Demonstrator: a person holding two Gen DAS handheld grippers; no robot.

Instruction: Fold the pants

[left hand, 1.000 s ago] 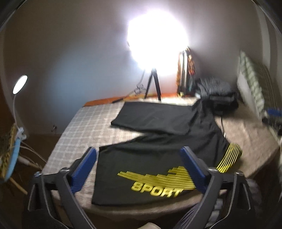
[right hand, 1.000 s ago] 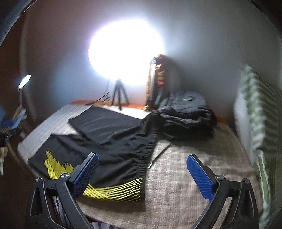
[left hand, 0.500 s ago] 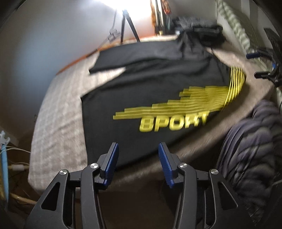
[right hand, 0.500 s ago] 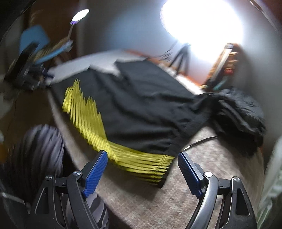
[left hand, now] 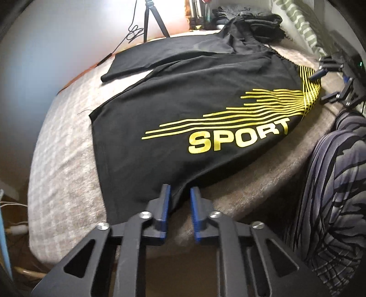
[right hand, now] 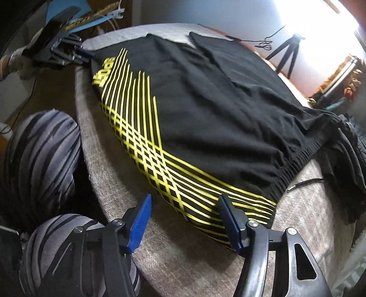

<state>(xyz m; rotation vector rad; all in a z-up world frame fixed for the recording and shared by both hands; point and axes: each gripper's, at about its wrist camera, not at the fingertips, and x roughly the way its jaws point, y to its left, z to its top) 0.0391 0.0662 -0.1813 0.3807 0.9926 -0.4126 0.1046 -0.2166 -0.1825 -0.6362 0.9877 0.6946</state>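
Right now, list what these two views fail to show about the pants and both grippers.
- Left wrist: whether the left gripper actually pinches the pants; narrow gap, hem edge lies between the fingers.
- Left wrist: waistband end, lost against the dark clothes pile.
- Right wrist: the SPORT print, small and foreshortened.
- Right wrist: right gripper open, contact unclear.

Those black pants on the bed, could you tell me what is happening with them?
A person is starting to fold the black pants, spread flat on the bed. The left claw is nearly closed at the leg hem nearest it; the right claw is open at the yellow-striped waist corner. Nothing is folded yet.
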